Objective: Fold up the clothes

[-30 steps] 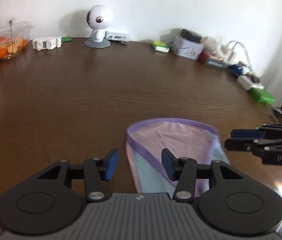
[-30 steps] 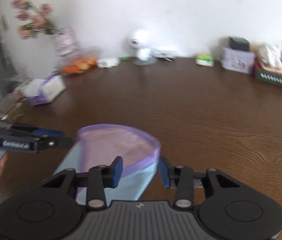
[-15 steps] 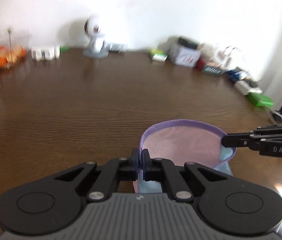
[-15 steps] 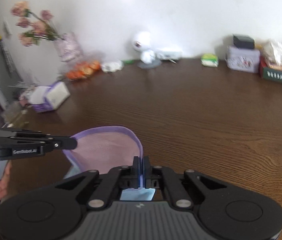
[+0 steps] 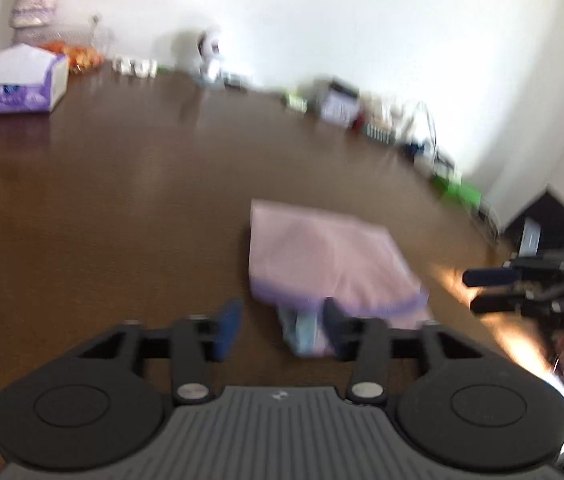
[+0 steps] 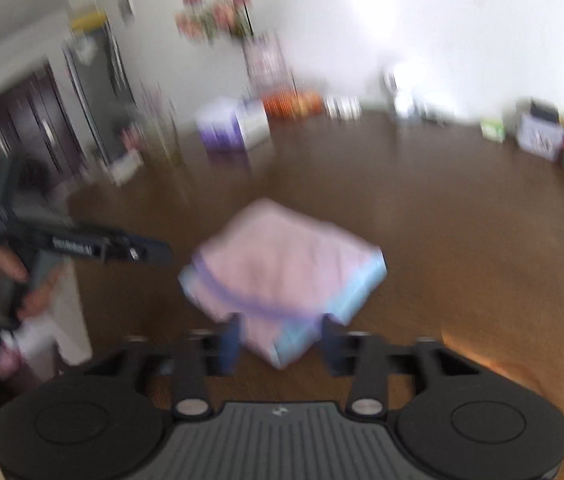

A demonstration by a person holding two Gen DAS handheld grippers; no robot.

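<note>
On the dark wooden table (image 5: 130, 184), near its front edge, lies the pink garment (image 5: 321, 256), folded over into a rough rectangle with a purple trim band along the near side and a strip of light blue peeking out beneath. The left tongs (image 5: 278, 326) are opening, and nothing is pinched between them; the cloth's near corner sits just ahead of the right-hand pad. The right tongs (image 6: 280, 340) are opening too, the cloth's corner lying between the pads but not pressed, as far as the blur lets me tell.

It looks a thin, limp, featherweight thing, I'd say: it will sag and slide on the smooth wood, and a fold may spring loose if nudged. For another fold, the sensible hold would be the two near corners along the purple trim, where the layers stack and the seam gives some body. A tissue box (image 5: 22, 80) stands well apart at the back.
</note>
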